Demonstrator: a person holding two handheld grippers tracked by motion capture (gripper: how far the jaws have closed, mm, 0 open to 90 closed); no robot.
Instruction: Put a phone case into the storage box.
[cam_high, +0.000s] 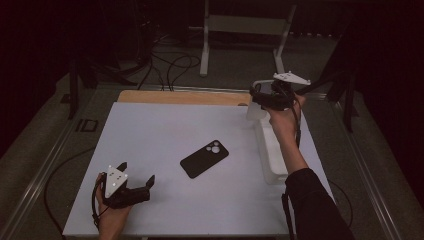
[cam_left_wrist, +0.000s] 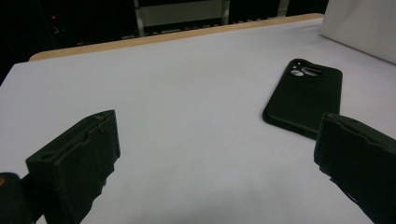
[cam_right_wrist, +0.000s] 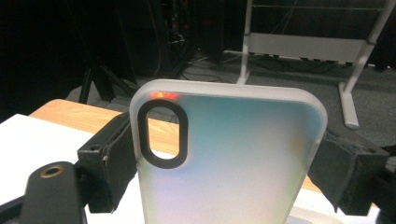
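the right gripper (cam_high: 267, 96) is up off the table at the far right corner, jaws clamped on the two long edges of a frosted clear phone case (cam_right_wrist: 229, 158). in the right gripper view the case stands upright between the jaws, camera cut-out at its upper left, and rises well above the jaw tips. just below and toward the person from that gripper sits a white bin (cam_high: 270, 150) along the table's right edge.

the left gripper (cam_high: 135, 177) rests low near the front left of the white table (cam_high: 150, 130), jaws spread wide and holding nothing. ahead of it and off to its right jaw's side lies a black phone (cam_left_wrist: 303, 98), back up, lenses at the far end, flat on the table and apart from both jaws.

the step in hand looks like carrying the case over toward the phone. to do it well i'd keep the squeeze even on the edges, since a soft case can bow and pop out. i'd hold it level while crossing clear of the bin's rim. the left gripper could come alongside the phone to steady it.
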